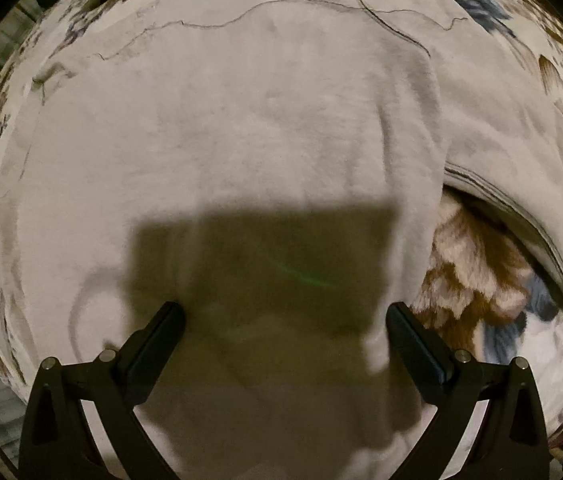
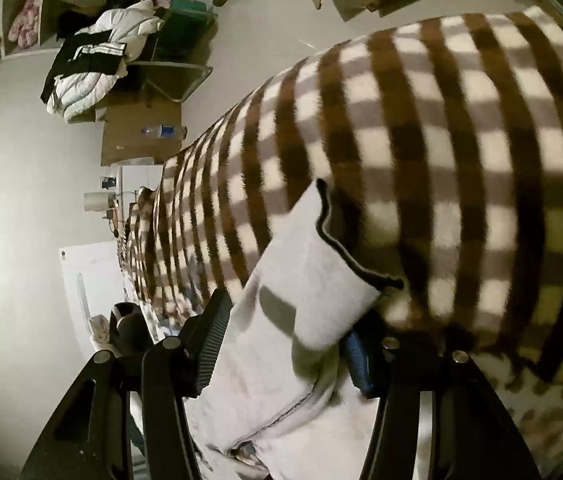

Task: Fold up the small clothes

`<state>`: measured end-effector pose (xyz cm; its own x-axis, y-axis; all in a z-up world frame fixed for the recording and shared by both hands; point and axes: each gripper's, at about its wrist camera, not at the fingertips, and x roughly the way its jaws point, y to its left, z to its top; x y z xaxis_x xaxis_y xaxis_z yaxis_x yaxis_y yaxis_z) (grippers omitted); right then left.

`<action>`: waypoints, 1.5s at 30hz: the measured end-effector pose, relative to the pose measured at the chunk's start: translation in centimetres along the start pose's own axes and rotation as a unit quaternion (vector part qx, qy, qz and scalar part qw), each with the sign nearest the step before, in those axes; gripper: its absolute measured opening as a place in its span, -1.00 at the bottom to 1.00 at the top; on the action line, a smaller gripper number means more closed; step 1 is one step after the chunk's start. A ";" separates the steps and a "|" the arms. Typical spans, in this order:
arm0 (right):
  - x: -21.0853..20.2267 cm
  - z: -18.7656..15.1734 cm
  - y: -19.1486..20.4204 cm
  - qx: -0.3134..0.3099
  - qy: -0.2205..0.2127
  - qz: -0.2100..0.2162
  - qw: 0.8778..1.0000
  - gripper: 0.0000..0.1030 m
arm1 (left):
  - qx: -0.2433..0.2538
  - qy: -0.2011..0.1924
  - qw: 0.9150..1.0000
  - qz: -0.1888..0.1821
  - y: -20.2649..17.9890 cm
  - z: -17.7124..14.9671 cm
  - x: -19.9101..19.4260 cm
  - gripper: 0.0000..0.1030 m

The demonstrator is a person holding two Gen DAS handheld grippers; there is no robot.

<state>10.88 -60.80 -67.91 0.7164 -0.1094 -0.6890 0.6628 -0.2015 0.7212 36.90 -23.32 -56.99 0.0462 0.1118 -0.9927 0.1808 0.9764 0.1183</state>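
- On the floral blanket, left wrist view: a pale grey garment lies spread flat and covers most of it; blanket shows only as a rim around the cloth and as a brown-and-blue patch at the right.
- Garment's dark-stitched hem curves along that right side, lifted a bit over the patch.
- Thin dark thread lines run across the far part of the garment.
- Left gripper: fingers spread wide, nothing between them, hovering over the near part of the garment; its blocky shadow falls on the cloth just ahead of the tips. Contact with the cloth: cannot tell.
- Right wrist view: right gripper pinches a thick fold of the same grey garment; cloth bunches between the ribbed left pad and the blue right pad.
- Folded corner with dark edging sticks out past the tips, against a brown-and-cream checked blanket.
- Background, left side: white wall, heap of white and black clothes, cardboard box with a water bottle on it.
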 end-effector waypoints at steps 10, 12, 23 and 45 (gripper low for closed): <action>-1.5 0.4 -1.0 -0.092 0.034 -0.024 0.995 0.19 | -0.002 -0.012 1.000 -0.028 2.2 0.5 1.4 1.00; -0.7 -0.7 -1.5 -0.114 0.060 -0.024 0.991 0.20 | -0.002 -0.017 0.999 -0.029 2.4 0.5 1.6 1.00; 0.0 0.8 -0.7 -0.099 0.015 0.003 0.995 0.13 | -0.003 -0.022 0.999 -0.031 0.9 -1.1 1.1 1.00; 2.7 -25.8 27.3 -0.472 0.095 -0.007 0.876 -0.88 | -0.179 -0.075 0.981 -0.015 20.2 -3.2 -6.9 1.00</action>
<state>36.53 -41.52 -48.19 0.6708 0.0689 -0.7384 0.4919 0.7038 0.5125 37.05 -3.77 -47.85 0.1959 0.0798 -0.9774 -0.1706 0.9843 0.0461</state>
